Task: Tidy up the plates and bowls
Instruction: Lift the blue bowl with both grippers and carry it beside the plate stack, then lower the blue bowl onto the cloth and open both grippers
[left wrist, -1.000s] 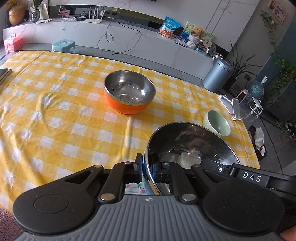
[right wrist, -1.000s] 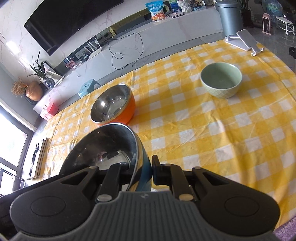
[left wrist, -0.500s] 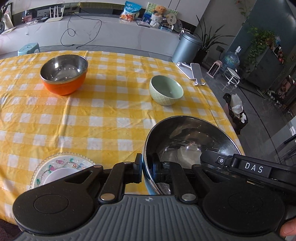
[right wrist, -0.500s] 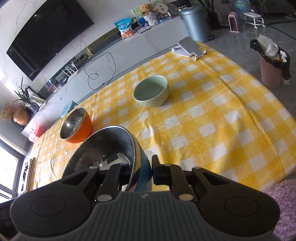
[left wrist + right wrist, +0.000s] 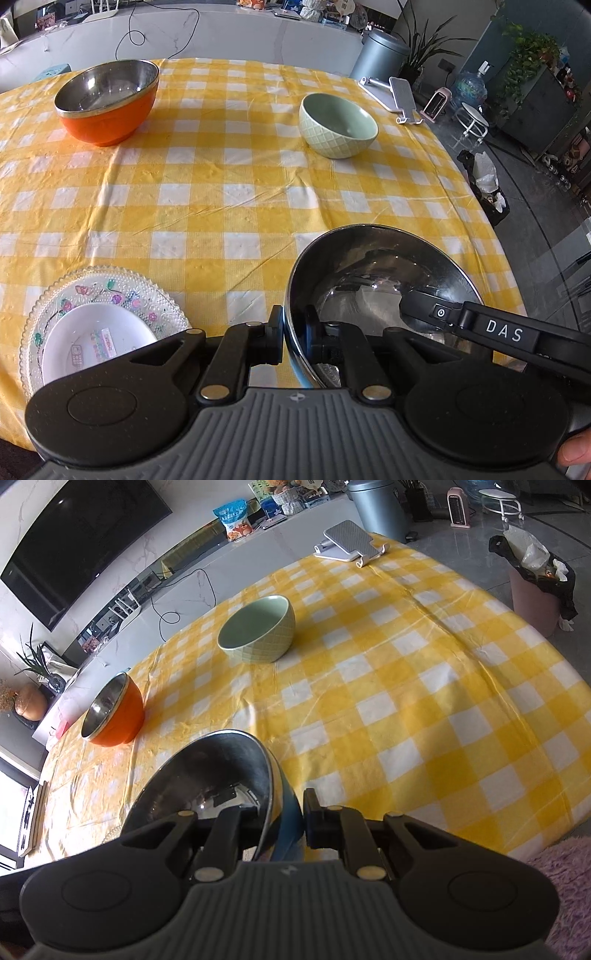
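Observation:
Both grippers hold one steel bowl with a blue outside [image 5: 380, 280] [image 5: 207, 782] above the near edge of the yellow checked table. My left gripper [image 5: 295, 339] is shut on its left rim. My right gripper [image 5: 286, 819] is shut on its right rim, and its body shows across the bowl in the left wrist view [image 5: 480, 328]. An orange steel bowl [image 5: 107, 99] [image 5: 114, 712] stands at the far left. A green ceramic bowl [image 5: 338, 125] [image 5: 256, 629] stands at the far middle. A white plate [image 5: 96, 343] lies on a clear patterned glass plate [image 5: 107, 288] at the near left.
A phone stand [image 5: 391, 92] [image 5: 347, 541] sits at the table's far right edge. A bin with a black bag [image 5: 535, 583] stands on the floor to the right. A purple rug [image 5: 565, 878] lies below the near edge.
Both grippers with the blue steel bowl have moved lower and nearer the table. The green bowl and orange bowl look larger. The two stacked plates show more fully at the left.

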Demonstrator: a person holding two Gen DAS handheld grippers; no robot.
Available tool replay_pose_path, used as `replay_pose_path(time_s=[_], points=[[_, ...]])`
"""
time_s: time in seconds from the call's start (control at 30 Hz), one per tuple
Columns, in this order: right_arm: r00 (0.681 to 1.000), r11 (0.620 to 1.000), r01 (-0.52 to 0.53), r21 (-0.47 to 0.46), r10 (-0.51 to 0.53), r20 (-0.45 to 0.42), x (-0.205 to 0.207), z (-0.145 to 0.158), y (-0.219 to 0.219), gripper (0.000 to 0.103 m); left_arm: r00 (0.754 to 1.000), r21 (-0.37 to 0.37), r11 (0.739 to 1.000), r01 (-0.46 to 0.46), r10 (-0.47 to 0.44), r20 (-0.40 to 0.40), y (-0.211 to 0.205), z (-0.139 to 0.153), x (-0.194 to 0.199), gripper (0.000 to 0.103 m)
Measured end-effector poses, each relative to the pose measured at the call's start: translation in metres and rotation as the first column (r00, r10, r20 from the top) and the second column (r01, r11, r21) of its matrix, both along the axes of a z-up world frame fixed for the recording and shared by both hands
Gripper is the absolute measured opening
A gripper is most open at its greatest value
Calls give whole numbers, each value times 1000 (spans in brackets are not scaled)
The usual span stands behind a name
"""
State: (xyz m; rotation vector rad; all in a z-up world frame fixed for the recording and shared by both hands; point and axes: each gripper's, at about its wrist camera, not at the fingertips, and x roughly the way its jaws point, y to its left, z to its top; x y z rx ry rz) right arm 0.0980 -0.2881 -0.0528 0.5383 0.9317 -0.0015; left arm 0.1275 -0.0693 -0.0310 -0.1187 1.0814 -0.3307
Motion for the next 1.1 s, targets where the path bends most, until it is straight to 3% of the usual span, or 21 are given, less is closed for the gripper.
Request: replay_pose_path(time_s=[0.2,0.43,0.63,0.67,0.73,0.8,0.87,0.9,0.97,1.1], points=[[999,1000,-5,24,6,-37,1,-14,-3,12,999,-12,1000,2,-2,-45,2,-13,1,11],[1000,997,4,82,-3,-16,-3,-21,-11,18,998,-57,998,0,-3,-61,7,-13,1,12],[1000,997,2,75,-3,21,-10,-17,-10,33,999,-76,997,-9,7,-32,16,-4,-4,36],[1000,997,8,70,-10,28,-12,-15,-11,38,999,-75,997,-10,8,-36,17,-4,-5,38],[999,998,28,63,-30,32,-16,-13,-15,39,999,-74,997,-8,4,-54,19,-6,-5,38],[998,996,49,75,-51,29,-19,-15,-20,38,998,-89,996,-14,9,-59,20,-8,-7,28],[998,994,57,90,-59,25,-21,-17,-22,25,999,-120,993,-15,9,-52,20,-9,-9,20],[998,994,54,99,-57,30,-21,-17,-22,23,999,-132,991,-15,9,-49,20,-8,-10,15],[998,996,40,86,-45,49,-21,-15,-18,12,999,-104,994,-20,16,-31,15,-5,-12,14],[996,999,24,40,-28,83,-11,-15,-7,10,1000,-51,998,-23,23,9,13,0,-8,13]])
